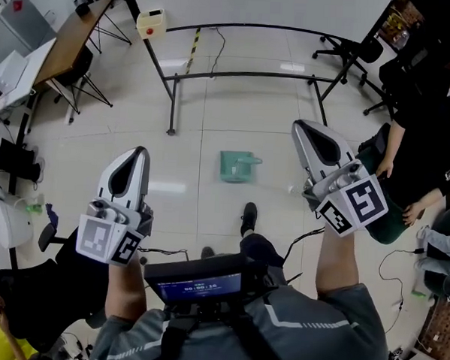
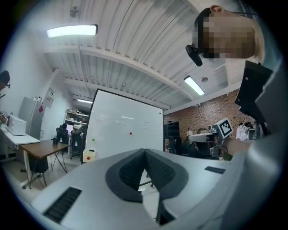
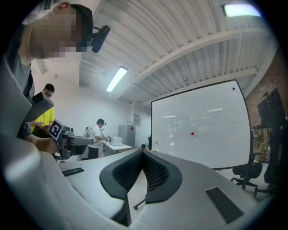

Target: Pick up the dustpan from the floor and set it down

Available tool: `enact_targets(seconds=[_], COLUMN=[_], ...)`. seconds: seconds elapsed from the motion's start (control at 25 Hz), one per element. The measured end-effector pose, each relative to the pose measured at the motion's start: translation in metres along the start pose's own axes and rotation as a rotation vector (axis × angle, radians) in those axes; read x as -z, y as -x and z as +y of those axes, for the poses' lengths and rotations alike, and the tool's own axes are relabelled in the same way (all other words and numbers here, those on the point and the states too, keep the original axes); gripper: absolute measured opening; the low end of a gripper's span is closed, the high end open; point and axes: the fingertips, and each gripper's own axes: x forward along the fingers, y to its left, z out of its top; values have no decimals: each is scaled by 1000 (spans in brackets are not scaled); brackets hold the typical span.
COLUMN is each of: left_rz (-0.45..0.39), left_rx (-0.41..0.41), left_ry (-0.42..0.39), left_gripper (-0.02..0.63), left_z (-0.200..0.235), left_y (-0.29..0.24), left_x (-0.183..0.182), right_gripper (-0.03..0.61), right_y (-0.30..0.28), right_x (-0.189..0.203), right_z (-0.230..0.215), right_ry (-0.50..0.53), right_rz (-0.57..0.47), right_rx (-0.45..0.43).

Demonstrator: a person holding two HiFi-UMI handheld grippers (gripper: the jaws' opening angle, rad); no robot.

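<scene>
Head view: small teal plastic dustpan (image 1: 237, 167) on open floor ahead, between your grippers. R gripper (image 1: 304, 129) nearer, handle points twd it. L gripper (image 1: 139, 156) and R both clenched, empty.

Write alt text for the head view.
A green dustpan lies on the floor ahead, untouched. The left gripper and right gripper, both shut and empty, are held out on either side of it. A black metal frame stands beyond.

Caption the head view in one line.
Left gripper and right gripper, both shut, frame a green dustpan on the floor.
</scene>
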Motion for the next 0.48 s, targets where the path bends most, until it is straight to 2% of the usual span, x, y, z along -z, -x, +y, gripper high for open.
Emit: enact_targets(seconds=[0.2, 0.32, 0.48], left_rz=[11, 1, -30], left_rx=[91, 108, 118], left_ry=[-9, 23, 43], left_gripper=[32, 32, 32], left_z=[-5, -23, -59], left_y=[77, 114, 148], left_x=[-8, -17, -36], right_gripper=[17, 17, 17], right_y=[32, 64, 112], right_x=[-12, -18, -27], right_z=[69, 102, 133], right_ry=[-34, -64, -50], right_rz=[17, 35, 50], right_rx=[93, 110, 112])
